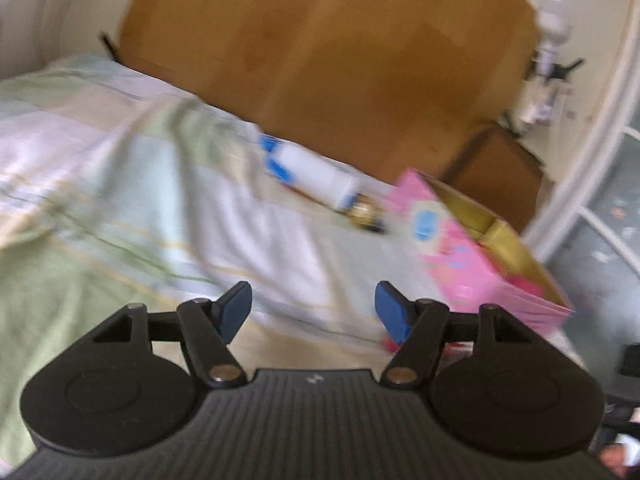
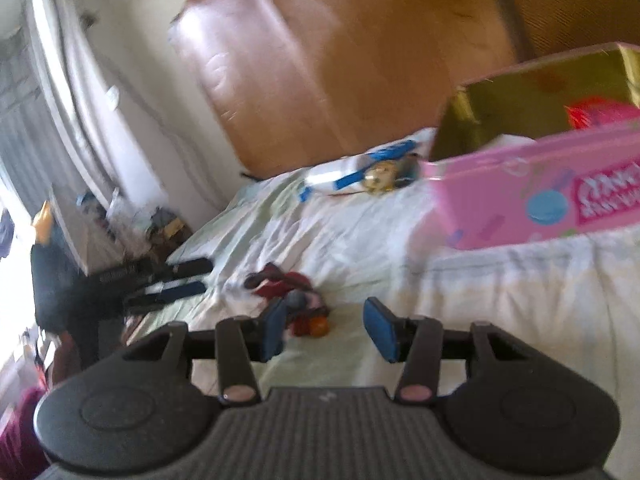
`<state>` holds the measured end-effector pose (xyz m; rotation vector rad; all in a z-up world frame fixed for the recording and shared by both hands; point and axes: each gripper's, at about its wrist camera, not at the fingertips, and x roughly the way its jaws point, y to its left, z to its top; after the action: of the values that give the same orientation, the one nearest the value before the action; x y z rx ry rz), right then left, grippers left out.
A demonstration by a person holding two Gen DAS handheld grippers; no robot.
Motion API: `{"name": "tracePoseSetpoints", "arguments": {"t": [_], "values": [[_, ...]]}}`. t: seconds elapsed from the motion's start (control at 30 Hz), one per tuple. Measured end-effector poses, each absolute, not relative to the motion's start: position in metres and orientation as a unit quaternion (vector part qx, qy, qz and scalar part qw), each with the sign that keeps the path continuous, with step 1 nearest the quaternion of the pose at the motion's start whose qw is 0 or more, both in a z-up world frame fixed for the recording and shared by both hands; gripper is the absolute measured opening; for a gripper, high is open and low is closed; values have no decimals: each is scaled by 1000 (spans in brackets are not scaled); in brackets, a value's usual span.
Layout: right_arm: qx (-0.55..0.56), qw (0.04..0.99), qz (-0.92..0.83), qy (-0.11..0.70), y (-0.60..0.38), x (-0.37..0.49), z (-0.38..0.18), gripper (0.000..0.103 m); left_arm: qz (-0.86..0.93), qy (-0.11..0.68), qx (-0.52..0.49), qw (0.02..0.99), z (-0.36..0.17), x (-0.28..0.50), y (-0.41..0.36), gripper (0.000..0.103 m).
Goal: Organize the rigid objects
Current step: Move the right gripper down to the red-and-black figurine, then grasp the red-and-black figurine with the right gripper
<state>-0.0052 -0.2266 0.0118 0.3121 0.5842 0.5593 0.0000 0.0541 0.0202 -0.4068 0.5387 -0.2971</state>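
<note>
Both grippers, left gripper [image 1: 313,312] and right gripper [image 2: 328,330], spread apart, empty; pink cardboard box [image 1: 460,256] ahead-right of the left, small red-orange toy [image 2: 308,320] between the right's fingers.

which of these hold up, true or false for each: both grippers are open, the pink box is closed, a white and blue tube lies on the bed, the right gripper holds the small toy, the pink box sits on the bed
1. Both the left gripper and the right gripper are open. True.
2. The pink box is closed. False: its top is open, showing a gold interior.
3. A white and blue tube lies on the bed. True.
4. The right gripper holds the small red toy. False: nothing is between its fingers; the toy lies on the sheet.
5. The pink box sits on the bed. True.
</note>
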Motion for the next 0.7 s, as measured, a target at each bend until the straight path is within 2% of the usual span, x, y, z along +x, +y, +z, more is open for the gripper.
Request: {"name": "tracePoseSetpoints", "arguments": {"t": [0.37,0.4,0.43,0.47,0.5,0.7], "values": [[1,914,276,297,-168,6,9,60,-225,325,-228,890,10,27,11,69],[-7,913,273,303,-164,10,7,60,-224,329,-231,888,8,28,10,61],[-12,912,271,309,-161,14,4,58,-228,336,-235,883,5,29,8,56],[-17,912,262,315,-158,18,1,49,-241,332,-251,877,3,27,10,49],[-18,916,257,309,-157,17,-1,47,-240,330,-260,875,3,25,11,49],[-13,938,230,259,-174,2,12,46,-271,304,-242,881,31,24,-7,43]]}}
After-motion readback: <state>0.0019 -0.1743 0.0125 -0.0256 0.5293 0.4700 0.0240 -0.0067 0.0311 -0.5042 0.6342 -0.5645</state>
